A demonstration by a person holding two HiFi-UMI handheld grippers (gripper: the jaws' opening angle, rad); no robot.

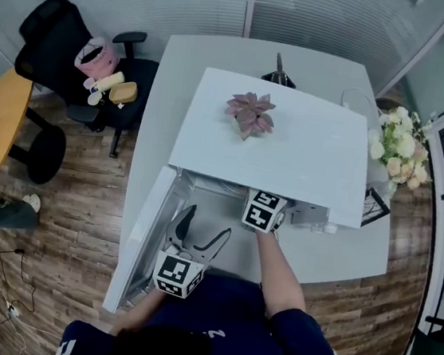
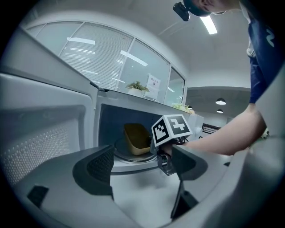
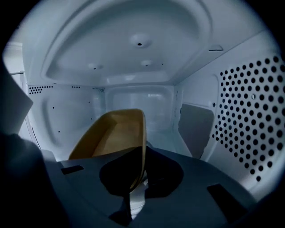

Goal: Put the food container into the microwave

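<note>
The white microwave [image 1: 290,149] stands on a table with its door [image 1: 141,235] swung open to the left. Inside, a tan food container [image 3: 113,133] is tilted over the glass turntable [image 2: 133,156]. My right gripper [image 3: 136,176] is shut on the container's near wall, one jaw inside and one outside. In the head view only its marker cube [image 1: 264,210] shows at the microwave's mouth. The container [image 2: 136,138] also appears in the left gripper view, behind that cube [image 2: 171,128]. My left gripper [image 1: 207,223] is open and holds nothing, in front of the door opening.
A pink potted plant [image 1: 251,112] sits on the microwave's top. White flowers [image 1: 398,150] stand at the table's right end. A black office chair [image 1: 68,57] with items is at the left. The cavity's right wall [image 3: 249,116] is perforated and close.
</note>
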